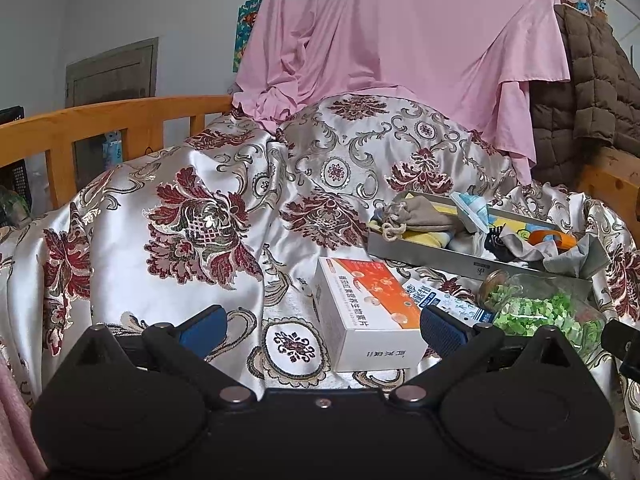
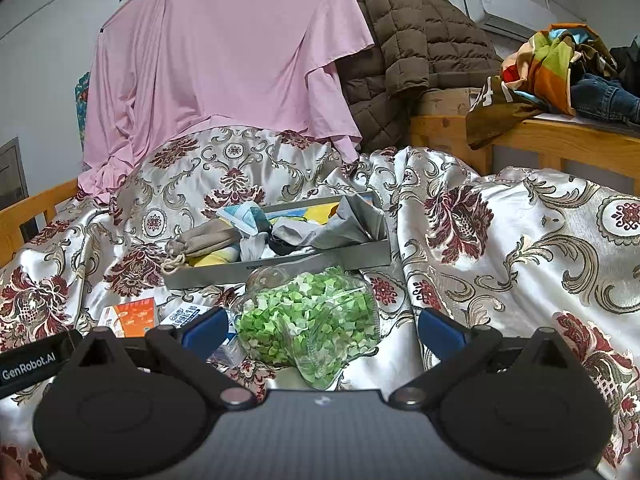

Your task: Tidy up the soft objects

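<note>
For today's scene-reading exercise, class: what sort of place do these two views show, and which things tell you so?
Most likely a bedroom, seen from on a bed. A satin floral bedspread lies rumpled inside a wooden bed rail, a brown quilted jacket hangs at the back, and an air conditioner is on the wall.

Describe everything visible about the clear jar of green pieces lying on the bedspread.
The jar looks like clear glass or plastic, lying on its side on the patterned satin bedspread, its neck pointing toward the grey tray. No lid shows. It is packed with small folded pieces in light and dark green with some white. It sits just in front of the tray, beside a blue-and-white box. The open right hand-held gripper frames it without touching.
</note>
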The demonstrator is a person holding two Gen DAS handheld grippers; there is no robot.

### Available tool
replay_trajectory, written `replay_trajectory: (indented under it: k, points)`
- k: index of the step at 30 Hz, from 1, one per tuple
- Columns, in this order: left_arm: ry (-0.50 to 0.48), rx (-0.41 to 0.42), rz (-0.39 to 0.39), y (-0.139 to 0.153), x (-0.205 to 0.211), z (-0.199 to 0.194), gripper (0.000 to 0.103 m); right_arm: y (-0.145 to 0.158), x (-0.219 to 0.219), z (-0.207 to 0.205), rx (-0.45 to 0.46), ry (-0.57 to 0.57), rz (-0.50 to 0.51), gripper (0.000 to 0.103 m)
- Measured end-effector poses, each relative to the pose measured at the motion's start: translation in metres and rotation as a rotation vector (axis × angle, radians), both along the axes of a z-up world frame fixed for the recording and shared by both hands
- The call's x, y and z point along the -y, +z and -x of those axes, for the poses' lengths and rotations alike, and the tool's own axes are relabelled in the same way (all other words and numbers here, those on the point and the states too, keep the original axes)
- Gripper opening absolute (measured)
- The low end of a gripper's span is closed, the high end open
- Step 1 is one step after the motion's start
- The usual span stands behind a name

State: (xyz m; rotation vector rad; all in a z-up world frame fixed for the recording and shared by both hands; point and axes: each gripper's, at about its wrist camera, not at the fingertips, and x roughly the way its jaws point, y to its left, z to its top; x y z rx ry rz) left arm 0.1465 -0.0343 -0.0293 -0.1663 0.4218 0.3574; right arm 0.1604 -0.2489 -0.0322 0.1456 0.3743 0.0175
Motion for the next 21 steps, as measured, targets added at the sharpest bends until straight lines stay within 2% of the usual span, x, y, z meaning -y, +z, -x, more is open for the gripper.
replay_trajectory:
  k: [21]
  points:
    - [-0.003, -0.015, 0.003, -0.0010, 0.0004, -0.0015, 0.102, -0.0034, -0.0023, 0.0012, -0.007, 0.009, 0.009, 0.103]
